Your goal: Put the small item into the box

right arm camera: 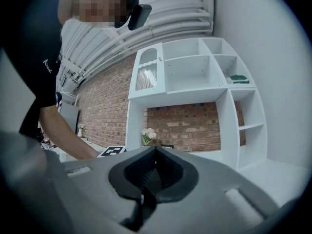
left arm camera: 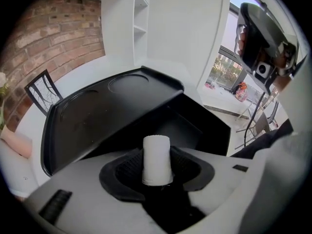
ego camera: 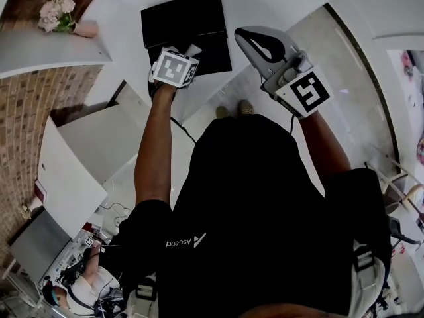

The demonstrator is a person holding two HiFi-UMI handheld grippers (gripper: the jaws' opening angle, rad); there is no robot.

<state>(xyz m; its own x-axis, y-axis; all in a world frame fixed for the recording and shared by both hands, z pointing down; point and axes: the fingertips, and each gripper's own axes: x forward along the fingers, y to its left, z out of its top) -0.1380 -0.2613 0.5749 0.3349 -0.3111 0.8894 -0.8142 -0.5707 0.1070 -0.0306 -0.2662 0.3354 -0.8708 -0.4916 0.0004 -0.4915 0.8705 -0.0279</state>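
Observation:
A small white cylinder (left arm camera: 156, 156) stands upright between the ribbed black pads of my left gripper (left arm camera: 156, 179), which is shut on it. Just beyond it lies the black box (left arm camera: 187, 126) with its lid (left arm camera: 97, 113) swung open to the left. In the head view the left gripper (ego camera: 187, 52) hovers over the near edge of that box (ego camera: 192, 20) on the white table. My right gripper (ego camera: 248, 40) is held up in the air to the right of the box. Its jaws (right arm camera: 156, 152) are shut with nothing between them, and it points at a shelving unit.
A vase of flowers (ego camera: 59, 15) and a framed picture (left arm camera: 44, 94) stand on the white table (ego camera: 126, 18) left of the box. A white shelving unit (right arm camera: 195, 82) backs onto a brick wall. White desks (ego camera: 99, 141) and another person (ego camera: 73, 290) are at lower left.

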